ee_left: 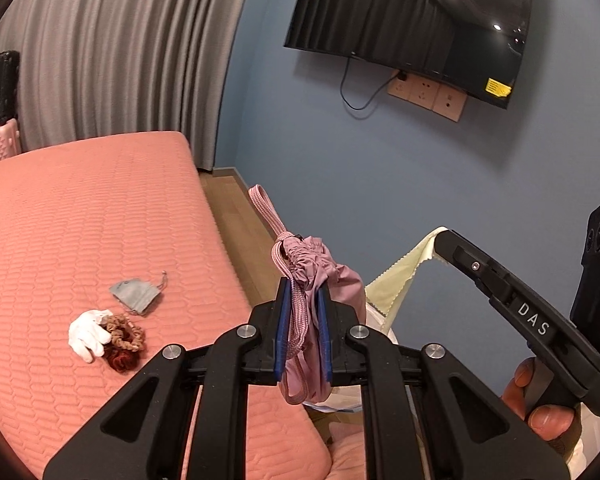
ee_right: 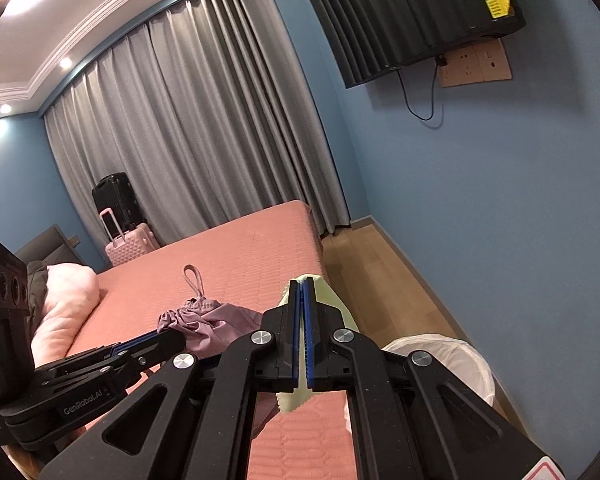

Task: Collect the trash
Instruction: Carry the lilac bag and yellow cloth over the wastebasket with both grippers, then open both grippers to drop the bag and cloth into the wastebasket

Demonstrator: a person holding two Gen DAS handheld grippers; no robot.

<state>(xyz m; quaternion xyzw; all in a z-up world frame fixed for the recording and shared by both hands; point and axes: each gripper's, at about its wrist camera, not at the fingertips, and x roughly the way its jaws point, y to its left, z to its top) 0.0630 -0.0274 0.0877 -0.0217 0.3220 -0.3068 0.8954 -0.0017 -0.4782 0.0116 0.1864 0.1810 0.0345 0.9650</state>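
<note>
1. Above the edge of the bed [ee_left: 80, 220], your left gripper [ee_left: 303, 300] has its jaws clenched on a pink drawstring pouch [ee_left: 320, 268], and its cord loop [ee_left: 264, 204] hangs free beyond them.
2. Your right gripper [ee_right: 303, 292] has its jaws pressed tight on a pale yellow cloth [ee_right: 332, 308]; only a thin edge seems to be caught.
3. Down to the right stands the lined bin [ee_right: 452, 356], near the right gripper but not yet under either load.
4. The cloth may slip out if you swing fast, because the hold is small.
5. The cord may stay hooked on a jaw at release.
6. On the bed there remain a grey pouch [ee_left: 136, 290], a white glove [ee_left: 86, 334] and scrunchies [ee_left: 126, 338]; do not forget them.
</note>
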